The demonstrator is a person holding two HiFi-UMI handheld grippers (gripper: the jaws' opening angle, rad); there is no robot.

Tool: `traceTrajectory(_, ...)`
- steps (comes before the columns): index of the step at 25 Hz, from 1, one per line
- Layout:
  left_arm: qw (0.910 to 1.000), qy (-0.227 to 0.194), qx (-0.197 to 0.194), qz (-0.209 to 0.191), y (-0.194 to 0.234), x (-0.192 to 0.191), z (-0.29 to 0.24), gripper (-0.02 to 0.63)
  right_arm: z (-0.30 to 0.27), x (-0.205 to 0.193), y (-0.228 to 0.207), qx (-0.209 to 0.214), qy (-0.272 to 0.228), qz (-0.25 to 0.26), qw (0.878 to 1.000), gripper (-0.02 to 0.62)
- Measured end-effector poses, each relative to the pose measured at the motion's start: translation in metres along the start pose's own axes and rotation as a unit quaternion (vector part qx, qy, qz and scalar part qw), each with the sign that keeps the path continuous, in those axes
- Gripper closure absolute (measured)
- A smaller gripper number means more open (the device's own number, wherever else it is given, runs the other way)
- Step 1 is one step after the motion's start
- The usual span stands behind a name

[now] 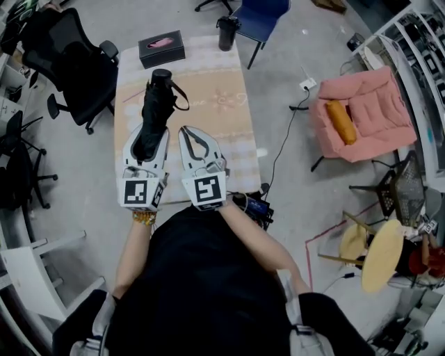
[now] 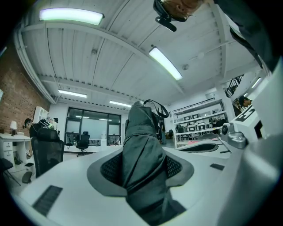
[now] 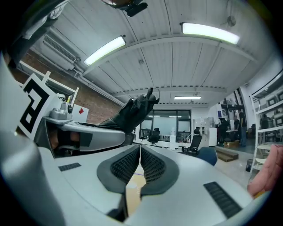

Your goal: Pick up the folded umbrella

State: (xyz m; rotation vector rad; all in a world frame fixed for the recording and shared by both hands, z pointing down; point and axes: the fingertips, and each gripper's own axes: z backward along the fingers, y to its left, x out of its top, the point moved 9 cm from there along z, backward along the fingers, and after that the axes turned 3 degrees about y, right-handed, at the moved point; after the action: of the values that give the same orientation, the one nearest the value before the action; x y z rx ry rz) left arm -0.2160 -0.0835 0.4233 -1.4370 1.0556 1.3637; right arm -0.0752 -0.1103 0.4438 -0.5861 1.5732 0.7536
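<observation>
The folded umbrella [image 1: 154, 111] is black and lies lengthwise over the left half of the table [image 1: 229, 118]. Its handle end with the wrist strap points toward the far edge, and its canopy end is near the near edge. The left gripper [image 1: 147, 139] is clenched on the canopy end. In the left gripper view the dark fabric [image 2: 141, 159] fills the gap between the two ribbed pads, which press against it from both sides. From the head view alone I cannot tell whether the handle end rests on the tablecloth or hangs just above it.

The right gripper [image 1: 189, 133] sits just beside the left one, toward the middle of the table's near edge. It is closed with nothing in it: in its own view [image 3: 140, 154] the pads meet with only a thin slit between them. The umbrella [image 3: 132, 110] appears at the left of that view.

A black box [image 1: 161, 49] with something pink on its lid stands at the far edge, beyond the handle. A dark tumbler [image 1: 227, 33] stands at the far right corner. Off the table are a black office chair [image 1: 73, 62] to the left, a blue chair [image 1: 261, 17] beyond the far edge, and a pink armchair [image 1: 365, 115] holding an orange cushion [image 1: 341, 122] to the right.
</observation>
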Motion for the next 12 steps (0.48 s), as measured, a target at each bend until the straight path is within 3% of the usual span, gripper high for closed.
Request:
traceTrajectory(5, 1.0000, 0.002, 0.007, 0.000, 0.002, -0.009, 0.000, 0.403, -0.005, -0.008, 0.007, 0.034, 0.031, -0.031, 0.998, 0.578)
traceTrajectory(12, 0.9993, 0.027, 0.025, 0.010, 0.005, -0.033, 0.003, 0.403, -0.006, -0.018, 0.007, 0.031, 0.031, -0.017, 0.999, 0.578)
